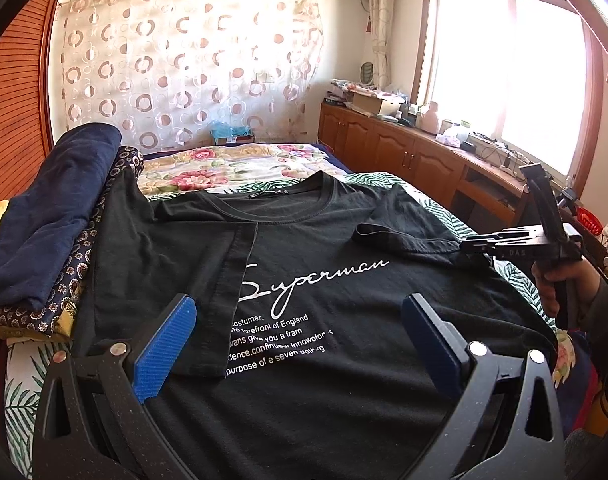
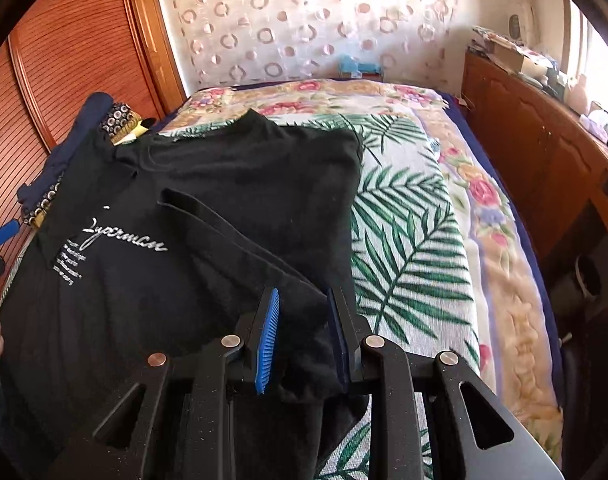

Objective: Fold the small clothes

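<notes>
While the bed [image 1: 387, 182] holds a black T-shirt [image 1: 304, 280], folded clothes [image 1: 52, 216] lie beside it.

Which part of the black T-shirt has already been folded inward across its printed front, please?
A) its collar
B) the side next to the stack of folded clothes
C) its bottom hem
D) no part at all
B: the black T-shirt has its edge by the stack of folded clothes lying over the start of the white lettering.

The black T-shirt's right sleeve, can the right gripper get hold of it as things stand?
Probably yes. The right gripper already has its jaws partly open around a bunched edge of the black T-shirt beside its folded-in sleeve, and nothing lies on top of the cloth there.
</notes>
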Demonstrator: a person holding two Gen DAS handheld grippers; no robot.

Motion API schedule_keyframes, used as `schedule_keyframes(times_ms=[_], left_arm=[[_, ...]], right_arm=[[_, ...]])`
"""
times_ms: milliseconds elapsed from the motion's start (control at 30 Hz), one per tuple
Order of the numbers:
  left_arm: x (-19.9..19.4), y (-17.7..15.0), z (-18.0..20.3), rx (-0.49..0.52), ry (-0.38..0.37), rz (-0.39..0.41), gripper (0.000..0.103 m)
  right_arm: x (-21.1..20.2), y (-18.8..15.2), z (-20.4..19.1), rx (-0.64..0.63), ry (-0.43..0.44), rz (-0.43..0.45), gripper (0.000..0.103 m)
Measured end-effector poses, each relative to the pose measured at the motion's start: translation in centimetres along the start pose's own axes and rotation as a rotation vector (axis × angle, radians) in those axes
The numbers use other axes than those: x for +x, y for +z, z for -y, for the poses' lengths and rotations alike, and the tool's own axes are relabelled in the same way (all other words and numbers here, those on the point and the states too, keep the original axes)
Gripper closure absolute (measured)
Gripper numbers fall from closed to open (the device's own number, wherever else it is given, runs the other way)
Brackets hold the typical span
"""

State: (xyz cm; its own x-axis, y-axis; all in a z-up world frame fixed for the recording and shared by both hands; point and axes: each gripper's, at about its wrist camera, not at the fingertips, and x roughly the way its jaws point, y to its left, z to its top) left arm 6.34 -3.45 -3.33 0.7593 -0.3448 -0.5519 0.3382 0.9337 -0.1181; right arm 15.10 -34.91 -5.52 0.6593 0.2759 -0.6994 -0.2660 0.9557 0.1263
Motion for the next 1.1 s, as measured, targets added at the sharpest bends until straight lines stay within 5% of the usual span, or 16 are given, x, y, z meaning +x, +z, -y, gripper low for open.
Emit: schedule_keyframes(times_ms=[333,433,1100], left_arm=[[0.2,-0.3,0.0,0.0,-0.004,-0.012,0.0],[0.1,-0.3,-0.2,-0.003,-0.001,-0.011,0.0],[0.0,-0.3,-0.5,-0.001,0.006,-0.015,0.0]], right_arm=[[0.8,-0.1,0.8,-0.007,0.0,-0.016,0.077],[0.2,-0.4,-0.3,-0.052,0.054,0.008,0.094],[-3.4,-5.3,-5.8,-0.161,0.162,0.031,0.086]])
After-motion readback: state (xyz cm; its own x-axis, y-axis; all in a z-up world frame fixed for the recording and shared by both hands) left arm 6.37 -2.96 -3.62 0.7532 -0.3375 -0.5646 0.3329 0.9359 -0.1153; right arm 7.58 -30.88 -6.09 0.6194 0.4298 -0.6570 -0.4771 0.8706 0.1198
